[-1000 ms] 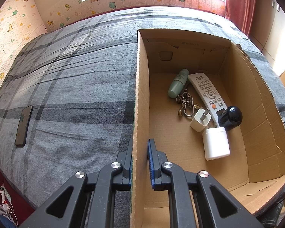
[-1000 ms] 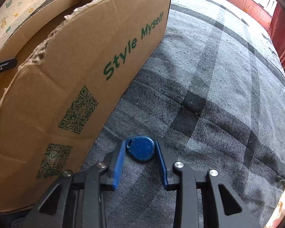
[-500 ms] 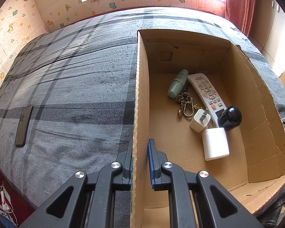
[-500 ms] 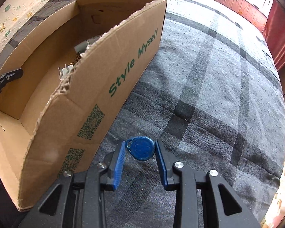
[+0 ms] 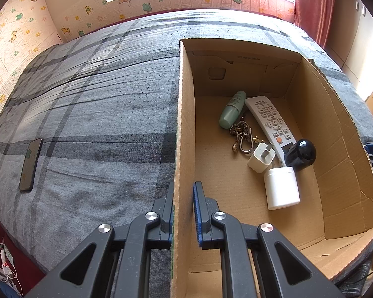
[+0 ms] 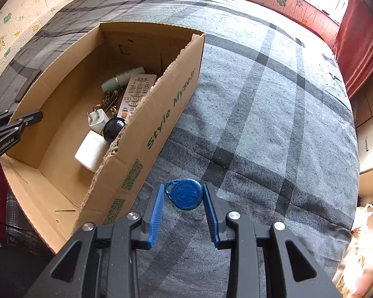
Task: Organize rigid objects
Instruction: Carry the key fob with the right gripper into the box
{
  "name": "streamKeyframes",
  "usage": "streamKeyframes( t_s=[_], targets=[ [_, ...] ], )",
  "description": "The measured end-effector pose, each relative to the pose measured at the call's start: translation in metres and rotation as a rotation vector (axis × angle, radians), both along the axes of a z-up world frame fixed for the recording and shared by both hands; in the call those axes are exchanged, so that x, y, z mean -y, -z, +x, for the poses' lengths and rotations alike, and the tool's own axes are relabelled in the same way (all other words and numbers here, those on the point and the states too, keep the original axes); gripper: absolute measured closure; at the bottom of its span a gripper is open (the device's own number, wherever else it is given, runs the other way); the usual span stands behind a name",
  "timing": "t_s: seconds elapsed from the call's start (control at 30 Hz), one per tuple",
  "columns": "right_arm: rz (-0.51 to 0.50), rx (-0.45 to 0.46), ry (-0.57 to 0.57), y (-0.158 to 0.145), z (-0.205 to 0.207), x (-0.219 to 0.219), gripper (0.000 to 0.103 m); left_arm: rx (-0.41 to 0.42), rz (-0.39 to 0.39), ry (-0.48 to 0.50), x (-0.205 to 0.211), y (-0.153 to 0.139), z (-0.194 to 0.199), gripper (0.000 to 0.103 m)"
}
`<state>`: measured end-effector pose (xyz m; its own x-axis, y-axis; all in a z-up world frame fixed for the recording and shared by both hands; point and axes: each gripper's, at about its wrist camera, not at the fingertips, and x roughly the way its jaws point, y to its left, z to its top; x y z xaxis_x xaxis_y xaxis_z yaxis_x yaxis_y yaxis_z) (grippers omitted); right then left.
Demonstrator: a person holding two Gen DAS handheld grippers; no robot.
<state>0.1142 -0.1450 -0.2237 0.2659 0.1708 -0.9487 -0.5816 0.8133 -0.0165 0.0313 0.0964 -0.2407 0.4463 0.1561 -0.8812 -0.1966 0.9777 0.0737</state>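
1. The bed cover (image 6: 273, 114), grey with dark plaid bands, fills most of both views and carries everything else.
2. The cardboard box (image 5: 335, 149) sits open-topped on the cover; green lettering runs along its outer long wall in the right wrist view.
3. The left gripper (image 5: 184, 213) is clamped narrowly on the box's near long wall, 1 pad on each face of the cardboard.
4. The right gripper (image 6: 184, 207) pinches the blue key fob (image 6: 185, 193) between its blue pads, above the cover just outside the box's lettered wall.
5. The remote control (image 5: 269, 121) lies flat on the box floor, slanted.
6. The white jar (image 5: 282, 188) lies on its side nearest the open end, touching the dark round-topped object (image 5: 301, 155).
7. The green tube (image 5: 231, 110) lies beside the remote's far end.
8. The white plug adapter (image 5: 261, 157) rests against the remote, prongs up.
9. The metal key ring (image 5: 242, 136) lies between tube and adapter.
10. A dark phone (image 5: 29, 164) lies flat on the cover, well apart from the box.
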Motion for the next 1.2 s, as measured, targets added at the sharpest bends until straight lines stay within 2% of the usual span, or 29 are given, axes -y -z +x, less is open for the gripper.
streamKeyframes(
  t_s=[0.4,0.7,0.93,1.2],
  targets=[
    [0.017,0.034,0.009,-0.043,0.007,-0.012,0.069,0.0,-0.002,0.0,0.001,0.0,0.001,0.09],
    [0.05,0.062,-0.031,-0.067,0.012,-0.04,0.069,0.0,-0.003,0.0,0.001,0.0,0.001,0.09],
    [0.068,0.066,-0.087,-0.071,0.01,-0.072,0.069,0.0,-0.003,-0.001,0.001,0.0,0.001,0.09],
    [0.082,0.047,-0.121,-0.059,0.012,-0.103,0.069,0.0,-0.003,0.0,0.001,0.0,0.001,0.09]
  ],
)
